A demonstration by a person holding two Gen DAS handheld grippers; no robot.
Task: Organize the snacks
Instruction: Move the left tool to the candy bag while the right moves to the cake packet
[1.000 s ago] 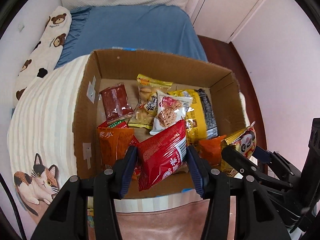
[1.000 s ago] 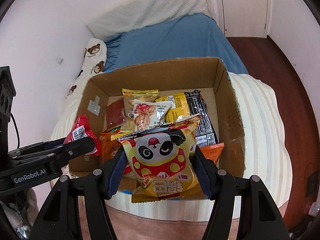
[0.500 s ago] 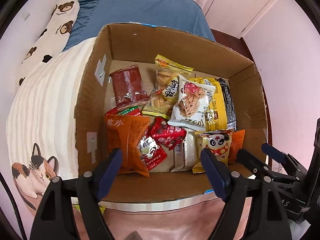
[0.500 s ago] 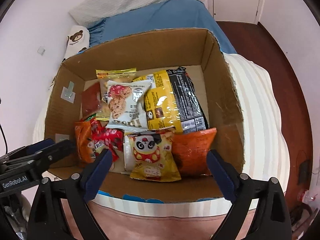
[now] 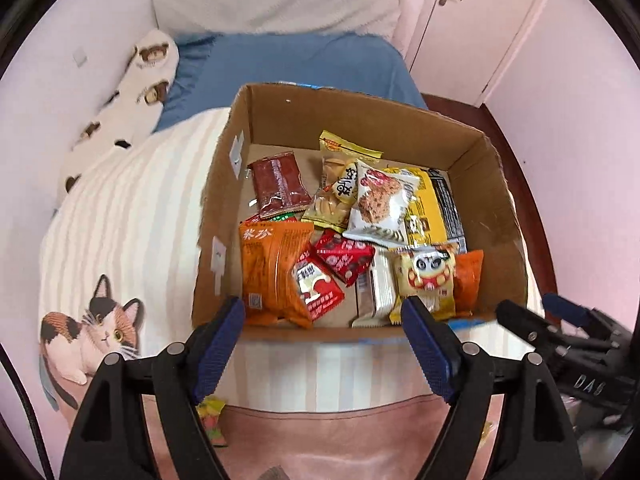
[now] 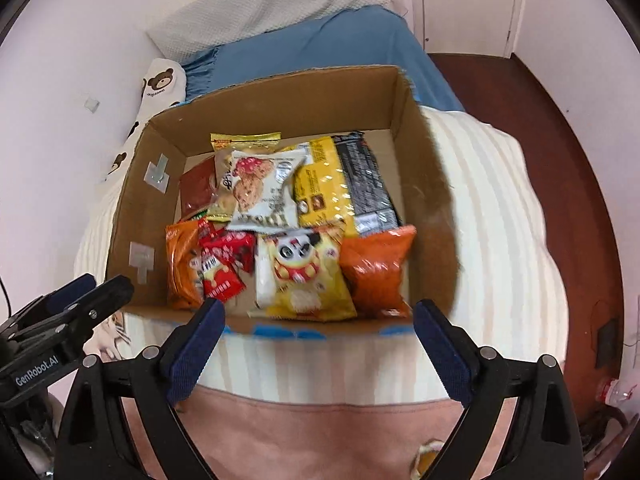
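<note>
An open cardboard box (image 5: 496, 184) (image 6: 424, 184) sits on the striped bed cover and holds several snack packets. The red packet (image 5: 344, 256) (image 6: 228, 256) lies near the front left beside an orange bag (image 5: 268, 268). The yellow panda packet (image 5: 426, 280) (image 6: 304, 276) lies at the front, next to another orange bag (image 6: 376, 268). My left gripper (image 5: 324, 340) is open and empty, above the box's near edge. My right gripper (image 6: 320, 340) is open and empty too, just in front of the box.
A small colourful packet (image 5: 212, 420) lies on the pink cloth below my left gripper. Another small item (image 6: 426, 456) shows at the bottom of the right wrist view. A bear-print pillow (image 5: 132, 92) and blue sheet (image 5: 292, 64) lie behind the box. Wooden floor (image 6: 560, 152) is to the right.
Both grippers opened and dropped their packets into the box: the red one from the left, the panda one from the right. Both then pulled back toward me.
</note>
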